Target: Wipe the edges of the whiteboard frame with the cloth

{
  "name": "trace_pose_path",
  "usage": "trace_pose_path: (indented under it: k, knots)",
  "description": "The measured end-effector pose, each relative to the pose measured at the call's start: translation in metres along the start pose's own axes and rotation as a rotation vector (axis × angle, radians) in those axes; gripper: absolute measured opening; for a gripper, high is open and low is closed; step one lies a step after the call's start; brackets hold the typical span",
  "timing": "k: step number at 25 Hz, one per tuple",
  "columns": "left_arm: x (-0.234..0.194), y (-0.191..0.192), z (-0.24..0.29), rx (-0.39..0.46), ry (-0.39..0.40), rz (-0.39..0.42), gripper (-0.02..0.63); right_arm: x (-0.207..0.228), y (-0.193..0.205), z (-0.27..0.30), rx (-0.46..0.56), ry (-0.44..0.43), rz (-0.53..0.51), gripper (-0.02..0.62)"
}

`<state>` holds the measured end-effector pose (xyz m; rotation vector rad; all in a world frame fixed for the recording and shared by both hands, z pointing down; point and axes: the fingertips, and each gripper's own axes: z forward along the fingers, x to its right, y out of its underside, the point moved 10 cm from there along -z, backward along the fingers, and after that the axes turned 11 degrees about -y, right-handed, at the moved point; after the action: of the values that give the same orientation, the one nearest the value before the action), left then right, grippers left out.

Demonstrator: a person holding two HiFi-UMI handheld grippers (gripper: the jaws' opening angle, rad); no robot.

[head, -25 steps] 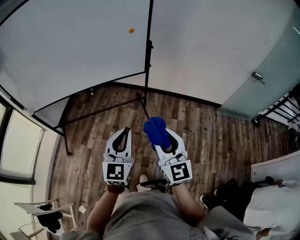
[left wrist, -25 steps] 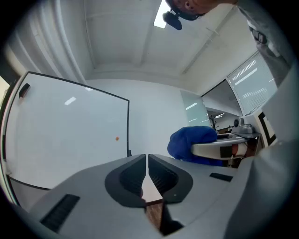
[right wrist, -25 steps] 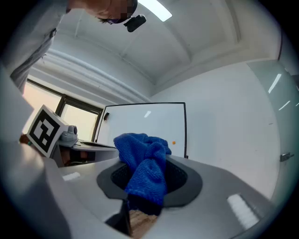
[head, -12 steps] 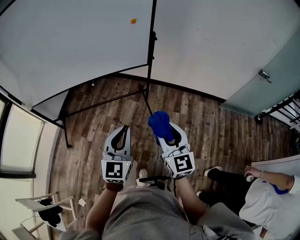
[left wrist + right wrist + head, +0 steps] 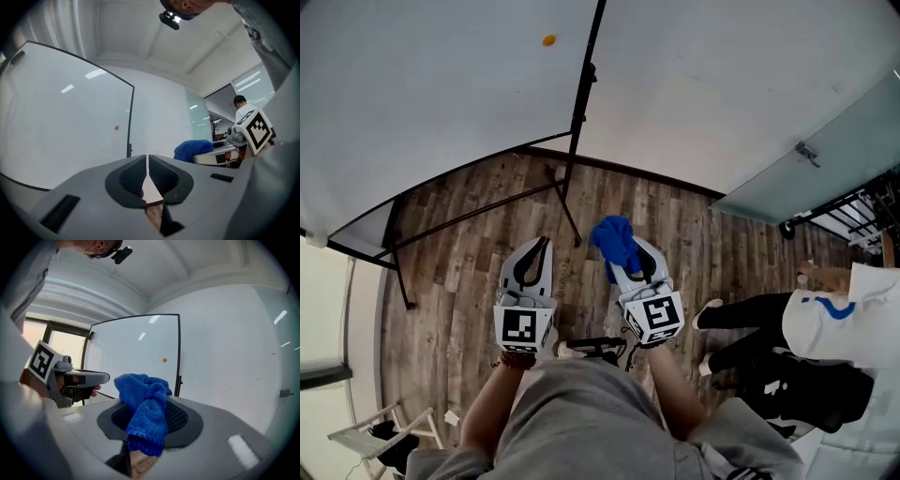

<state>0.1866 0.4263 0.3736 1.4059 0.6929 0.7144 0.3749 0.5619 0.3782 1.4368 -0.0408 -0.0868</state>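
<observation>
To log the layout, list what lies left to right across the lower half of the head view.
Left tongs → blue cloth → person in white.

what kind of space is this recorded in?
Probably an office or meeting room: a large whiteboard on a black floor stand, wood-plank flooring, and a frosted glass door with a lever handle. The right gripper holds a blue cloth.

Before the right edge of the black-framed whiteboard [image 5: 422, 103], the left gripper [image 5: 534, 248] sits left of the right gripper [image 5: 628, 258], blue cloth [image 5: 614, 239] between its jaws.
</observation>
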Motion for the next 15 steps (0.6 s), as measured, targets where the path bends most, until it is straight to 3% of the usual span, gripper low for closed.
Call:
trace_pose_path:
  k: [9, 15]
  knots:
    - [-0.072, -0.012, 0.067, -0.002, 0.043, -0.047, 0.023, 0.042, -0.007, 0.102, -0.076, 0.049, -0.018, 0.152]
    - [-0.101, 0.0, 0.091, -0.015, 0.016, -0.034, 0.023, 0.065, 0.006, 0.154, -0.137, 0.022, -0.011, 0.152]
